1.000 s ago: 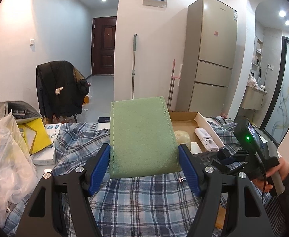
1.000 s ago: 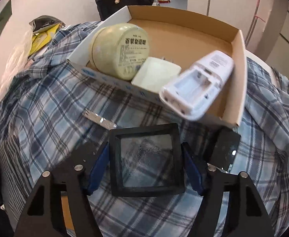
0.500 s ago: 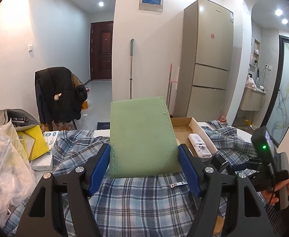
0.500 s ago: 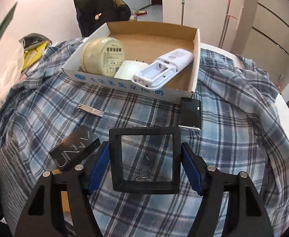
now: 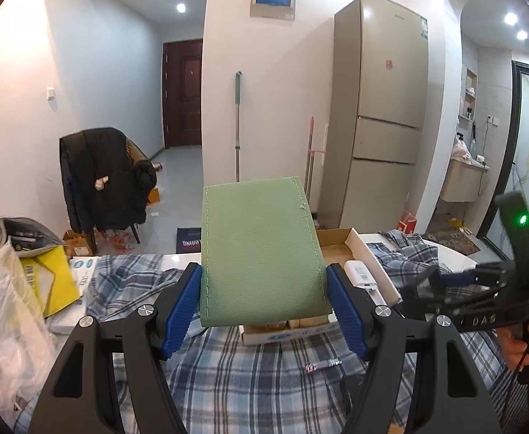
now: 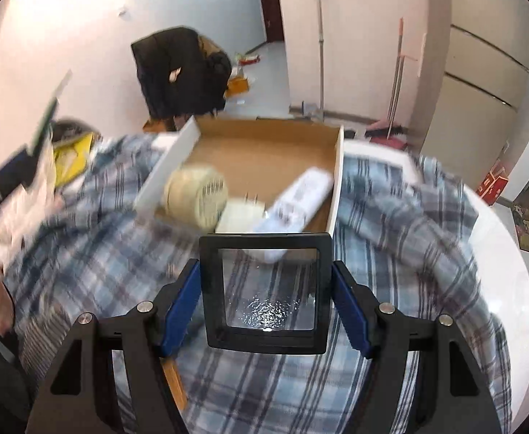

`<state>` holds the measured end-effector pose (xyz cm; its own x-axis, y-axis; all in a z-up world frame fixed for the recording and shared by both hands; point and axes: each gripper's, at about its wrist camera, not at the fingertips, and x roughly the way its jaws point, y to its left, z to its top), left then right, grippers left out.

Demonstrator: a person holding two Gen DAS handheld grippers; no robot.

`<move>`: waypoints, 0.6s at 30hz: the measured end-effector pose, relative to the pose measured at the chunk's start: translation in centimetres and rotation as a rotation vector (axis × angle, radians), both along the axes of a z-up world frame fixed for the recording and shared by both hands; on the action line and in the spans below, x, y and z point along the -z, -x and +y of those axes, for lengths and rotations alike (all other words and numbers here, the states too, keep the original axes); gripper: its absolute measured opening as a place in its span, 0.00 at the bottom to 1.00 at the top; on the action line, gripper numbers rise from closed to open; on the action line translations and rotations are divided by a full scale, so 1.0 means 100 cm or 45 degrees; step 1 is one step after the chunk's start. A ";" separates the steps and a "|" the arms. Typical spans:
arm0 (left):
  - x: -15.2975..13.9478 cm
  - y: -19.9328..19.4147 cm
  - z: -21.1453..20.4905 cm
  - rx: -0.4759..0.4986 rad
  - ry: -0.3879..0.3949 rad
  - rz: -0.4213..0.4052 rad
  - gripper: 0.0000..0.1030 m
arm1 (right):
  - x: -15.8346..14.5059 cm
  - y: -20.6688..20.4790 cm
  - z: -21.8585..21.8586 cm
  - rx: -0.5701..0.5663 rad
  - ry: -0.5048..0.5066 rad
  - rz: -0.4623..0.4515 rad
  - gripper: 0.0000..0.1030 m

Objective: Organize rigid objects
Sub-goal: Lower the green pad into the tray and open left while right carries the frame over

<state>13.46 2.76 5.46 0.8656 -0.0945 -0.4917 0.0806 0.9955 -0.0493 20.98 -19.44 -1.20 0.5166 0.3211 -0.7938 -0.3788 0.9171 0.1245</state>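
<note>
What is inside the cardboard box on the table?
Inside the cardboard box: a round cream tin, a white plug and a white remote. The black-framed case hides its near edge.

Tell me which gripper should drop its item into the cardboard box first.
Probably right: the right gripper holds the black frame directly before the cardboard box. The left gripper holds the green case, which hides the box.

A lived-in home. Ahead of the left gripper (image 5: 264,303) stand a tall fridge (image 5: 387,108), a mop (image 5: 238,123) against the wall and a jacket-draped chair (image 5: 101,166). A hallway door (image 5: 183,94) lies beyond.
</note>
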 end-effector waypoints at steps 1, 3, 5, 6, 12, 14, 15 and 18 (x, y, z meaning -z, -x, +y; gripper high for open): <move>0.002 -0.010 -0.001 -0.003 0.002 0.019 0.69 | -0.004 -0.006 0.001 0.012 -0.015 -0.007 0.67; 0.005 -0.027 -0.003 -0.017 0.001 0.040 0.69 | -0.009 -0.020 0.005 0.044 -0.042 -0.018 0.67; 0.010 -0.047 -0.006 -0.024 -0.004 0.062 0.69 | -0.011 -0.033 0.009 0.072 -0.062 -0.025 0.67; 0.013 -0.058 -0.008 -0.022 0.000 0.081 0.69 | -0.011 -0.042 0.010 0.090 -0.072 -0.023 0.67; 0.043 -0.125 -0.017 -0.028 -0.024 0.200 0.69 | 0.001 -0.085 0.016 0.162 -0.119 0.029 0.67; 0.056 -0.145 -0.015 -0.012 0.005 0.258 0.69 | 0.004 -0.096 0.018 0.169 -0.125 0.042 0.67; 0.062 -0.153 -0.015 -0.003 0.022 0.288 0.69 | 0.006 -0.100 0.019 0.172 -0.124 0.045 0.67; 0.084 -0.175 -0.006 0.031 0.143 0.390 0.69 | 0.011 -0.111 0.021 0.182 -0.119 0.060 0.67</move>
<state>30.95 2.13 -2.98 0.6756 -0.1820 -0.7144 0.0691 0.9804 -0.1844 32.04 -17.36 -2.28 0.5252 0.3209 -0.7881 -0.2373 0.9447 0.2265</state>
